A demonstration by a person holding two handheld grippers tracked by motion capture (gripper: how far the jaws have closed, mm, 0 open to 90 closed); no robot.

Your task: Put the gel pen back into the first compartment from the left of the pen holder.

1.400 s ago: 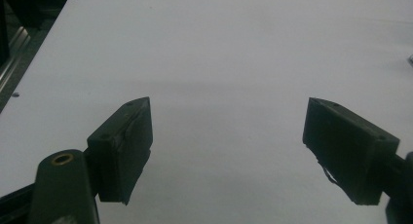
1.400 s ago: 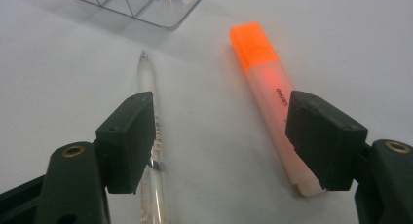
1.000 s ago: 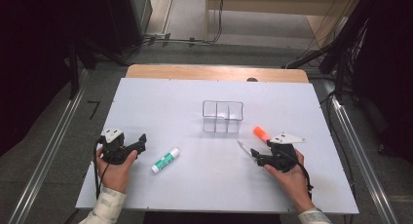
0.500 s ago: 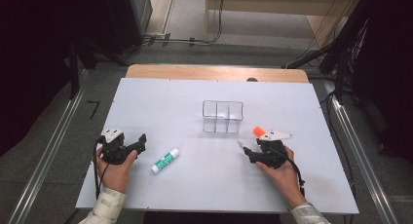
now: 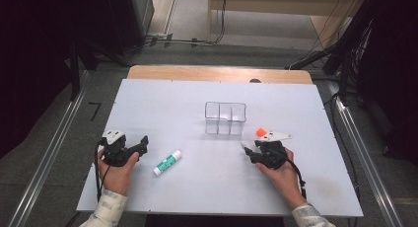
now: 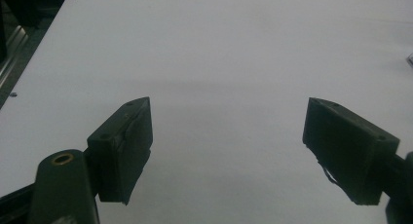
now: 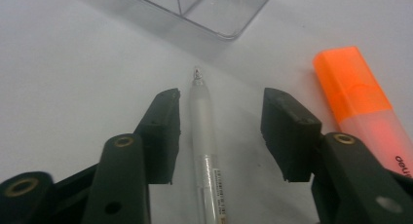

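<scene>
A clear pen (image 7: 203, 126) lies on the white table (image 5: 197, 197), tip pointing away, between the jaws of my right gripper (image 7: 222, 100). Those jaws have just been closing around it; the left pad is almost against the barrel, the right pad stands clear of it, so the gripper is open. An orange highlighter (image 7: 360, 97) lies just right of the jaws. In the high view the right gripper (image 5: 249, 150) sits below the clear divided box (image 5: 225, 118). My left gripper (image 5: 140, 144) rests at the table's left, open (image 6: 229, 107), with bare table between its jaws.
A white glue stick with a green label (image 5: 167, 162) lies between the two hands, nearer the left gripper. The clear box's near wall (image 7: 195, 9) is just beyond the pen tip. The table's wooden far edge (image 5: 219, 73) borders the floor.
My right hand has slid a little to the left toward the pen, and its jaws have narrowed. The left hand and the glue stick have stayed put.
</scene>
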